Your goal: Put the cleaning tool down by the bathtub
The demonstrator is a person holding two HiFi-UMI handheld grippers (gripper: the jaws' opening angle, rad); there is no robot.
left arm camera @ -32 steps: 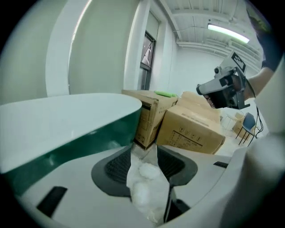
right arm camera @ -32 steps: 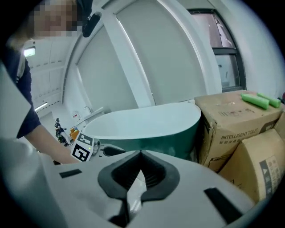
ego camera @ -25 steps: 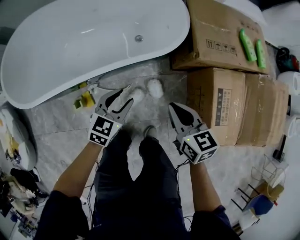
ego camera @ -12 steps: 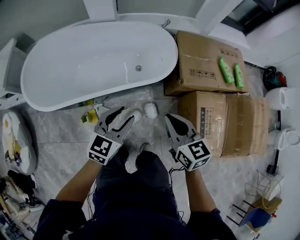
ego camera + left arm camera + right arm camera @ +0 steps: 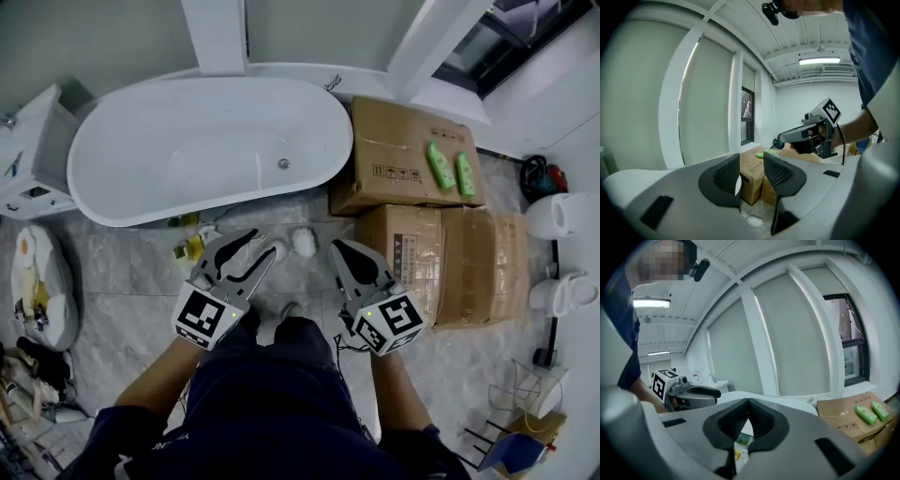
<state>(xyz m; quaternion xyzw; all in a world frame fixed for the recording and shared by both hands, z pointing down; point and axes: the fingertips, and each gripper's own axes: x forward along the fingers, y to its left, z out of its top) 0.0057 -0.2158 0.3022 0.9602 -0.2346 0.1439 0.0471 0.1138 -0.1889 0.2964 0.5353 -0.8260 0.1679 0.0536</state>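
Sitting along the far wall, the white bathtub (image 5: 131,169) is showing its bare basin and drain (image 5: 283,163). Three closed cardboard boxes (image 5: 394,141) are crowding in just beside its right end, and two green bottles (image 5: 440,165) are lying side by side on the topmost one. The cleaning tool (image 5: 190,247), a small yellow-and-green thing, is lying on the grey tiled floor (image 5: 122,281) just beside the tub's near rim, well clear of both tongs. Two white fluffy lumps (image 5: 303,241) are resting on the tiles near it, between the tub and the person's legs. An open strip of floor is running along the tub's near edge, with the boxes walling it off on the right. The left gripper (image 5: 262,244) is hanging with its jaws apart; they have just been closing a little, with nothing between them. The right gripper (image 5: 337,247) is keeping its pads pressed together, empty
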